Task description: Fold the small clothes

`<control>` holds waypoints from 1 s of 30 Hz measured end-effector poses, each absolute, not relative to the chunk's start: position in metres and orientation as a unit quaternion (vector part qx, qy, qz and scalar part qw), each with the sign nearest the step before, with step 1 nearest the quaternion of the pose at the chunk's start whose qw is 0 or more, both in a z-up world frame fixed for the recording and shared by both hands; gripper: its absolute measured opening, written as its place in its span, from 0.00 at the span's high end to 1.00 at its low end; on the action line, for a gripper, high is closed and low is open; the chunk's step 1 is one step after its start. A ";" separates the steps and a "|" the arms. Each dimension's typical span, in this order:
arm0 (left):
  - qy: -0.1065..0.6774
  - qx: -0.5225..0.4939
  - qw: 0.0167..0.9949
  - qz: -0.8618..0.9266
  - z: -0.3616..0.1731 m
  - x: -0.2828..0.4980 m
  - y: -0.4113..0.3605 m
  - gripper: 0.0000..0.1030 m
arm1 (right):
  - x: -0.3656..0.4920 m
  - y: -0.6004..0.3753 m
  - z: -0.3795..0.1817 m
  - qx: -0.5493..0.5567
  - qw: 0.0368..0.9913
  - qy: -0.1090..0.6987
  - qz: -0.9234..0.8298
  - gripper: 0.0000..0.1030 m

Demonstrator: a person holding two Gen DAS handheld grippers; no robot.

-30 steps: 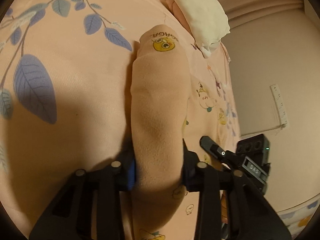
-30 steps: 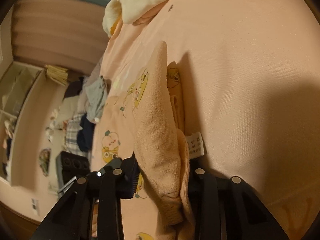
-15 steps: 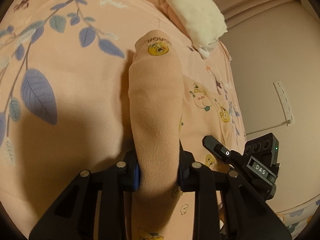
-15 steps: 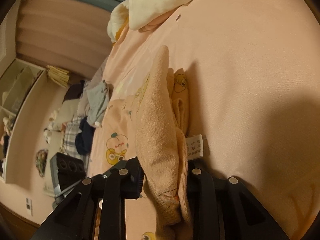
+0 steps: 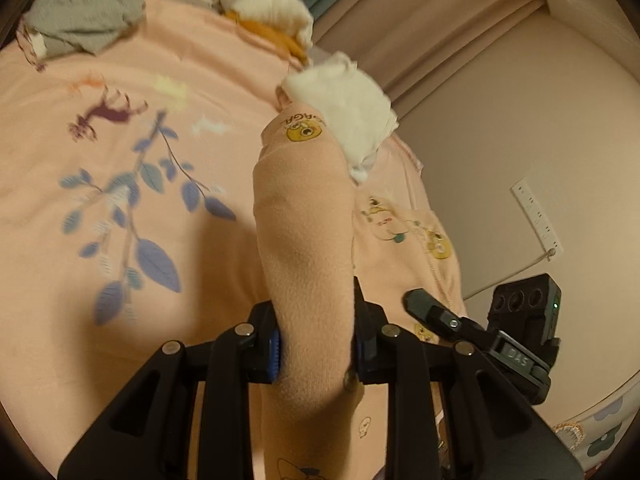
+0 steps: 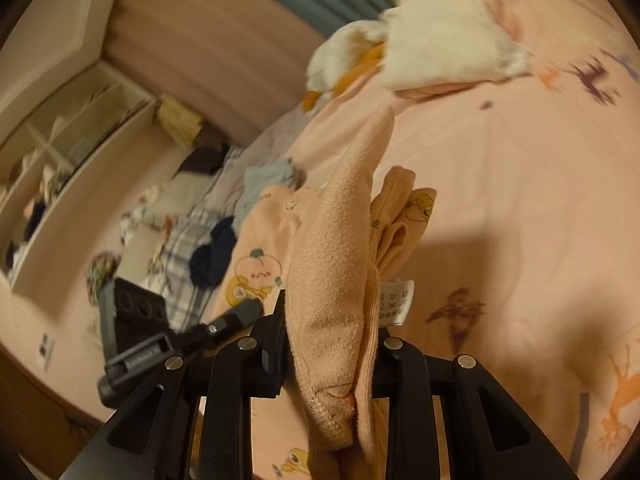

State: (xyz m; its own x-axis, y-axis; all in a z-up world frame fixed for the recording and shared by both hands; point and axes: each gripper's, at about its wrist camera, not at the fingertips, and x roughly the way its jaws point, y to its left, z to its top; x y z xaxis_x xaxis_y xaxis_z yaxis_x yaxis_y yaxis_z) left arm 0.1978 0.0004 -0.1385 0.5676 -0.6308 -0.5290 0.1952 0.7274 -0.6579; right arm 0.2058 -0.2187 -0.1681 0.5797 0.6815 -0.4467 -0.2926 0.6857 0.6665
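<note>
A small peach garment with cartoon duck prints (image 5: 308,232) is held up over the pink bedspread (image 5: 120,208). My left gripper (image 5: 316,354) is shut on one edge of it, the cloth running forward between the jaws. My right gripper (image 6: 332,354) is shut on another edge of the same garment (image 6: 336,248), next to its white care label (image 6: 396,300). The rest of the garment hangs between the two grippers and drapes onto the bed. Each wrist view shows the other gripper close beside the cloth.
A white folded cloth (image 5: 344,108) and a white-and-orange plush (image 5: 260,16) lie at the far bed edge, a grey garment (image 5: 80,20) at the far left. A clothes pile (image 6: 208,216) and shelves (image 6: 60,152) lie beyond the bed. A wall with a socket strip (image 5: 536,216) is on the right.
Both grippers have lifted and tilted up with the garment, so more of the far bed, curtains and room show. The left jaws have closed tighter on the cloth.
</note>
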 end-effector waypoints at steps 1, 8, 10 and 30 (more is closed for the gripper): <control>0.390 -0.275 0.844 -0.244 -0.136 0.195 0.007 0.75 | 0.207 -0.210 -0.164 0.259 0.848 0.358 0.292 0.73; 0.364 -0.229 0.885 -0.179 -0.120 0.173 0.037 0.75 | 0.218 -0.159 -0.150 0.200 0.850 0.356 0.333 0.73; 0.360 -0.230 0.888 -0.169 -0.123 0.170 0.047 0.75 | 0.221 -0.147 -0.149 0.189 0.847 0.360 0.342 0.73; 0.404 -0.242 0.869 -0.151 -0.166 0.195 0.076 0.74 | 0.243 -0.104 -0.171 0.133 0.848 0.394 0.329 0.73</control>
State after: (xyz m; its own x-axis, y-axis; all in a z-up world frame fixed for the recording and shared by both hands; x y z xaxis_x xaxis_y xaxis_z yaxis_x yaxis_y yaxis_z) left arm 0.1954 0.0762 -0.1662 0.6280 -0.4578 -0.6293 0.0674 0.8376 -0.5422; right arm 0.2428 -0.1045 -0.1709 0.4728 0.6621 -0.5815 -0.4530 0.7486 0.4841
